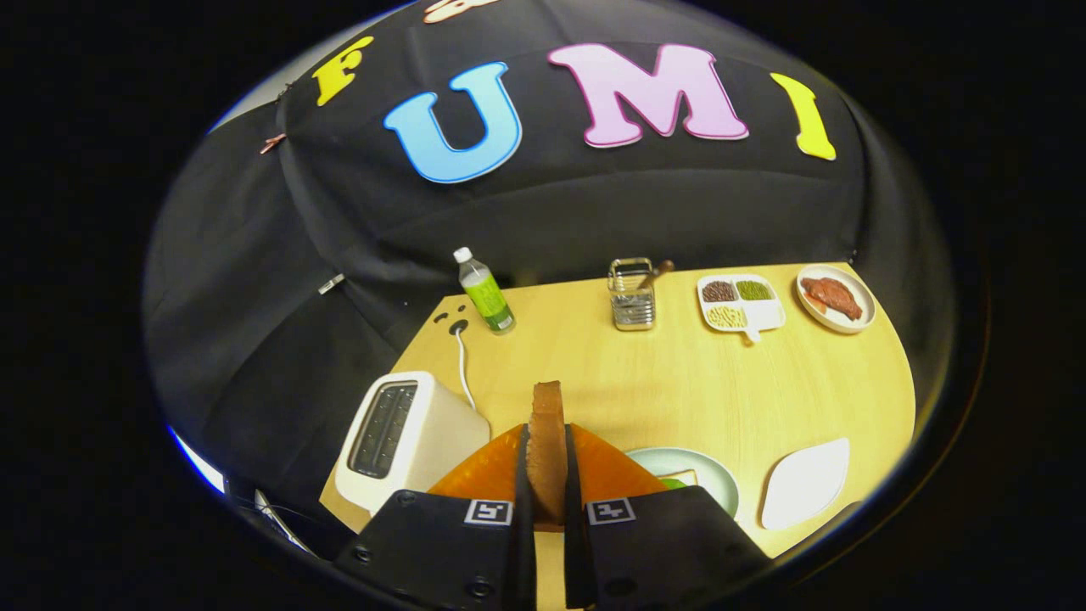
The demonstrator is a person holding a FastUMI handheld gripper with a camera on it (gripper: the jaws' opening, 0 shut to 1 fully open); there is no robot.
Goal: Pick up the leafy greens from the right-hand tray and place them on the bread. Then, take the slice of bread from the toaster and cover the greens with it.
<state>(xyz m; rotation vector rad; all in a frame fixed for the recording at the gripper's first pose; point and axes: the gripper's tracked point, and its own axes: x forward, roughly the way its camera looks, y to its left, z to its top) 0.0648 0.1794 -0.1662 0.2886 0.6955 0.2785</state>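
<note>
The tool (547, 475) is clamped on a bread slice (547, 441), held upright on edge between both fingers, above the desk's (679, 382) near edge. The toaster (407, 437) sits at the near left corner. Just right of the fingers, a round plate (708, 471) carries greens (674, 482) on bread; a bare white tray (806, 484) lies nearer the right edge. A bottle (485, 293), a rack (632, 297), a divided dish (742, 304) and a plate of meat (836, 299) line the far edge.

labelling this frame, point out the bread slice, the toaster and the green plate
bread slice (547, 441), gripper view, crust edge, clamped between the gripper (547, 475) fingers
toaster (407, 437), gripper view, top face beside its slot
green plate (717, 479), gripper view, bare rim
</note>
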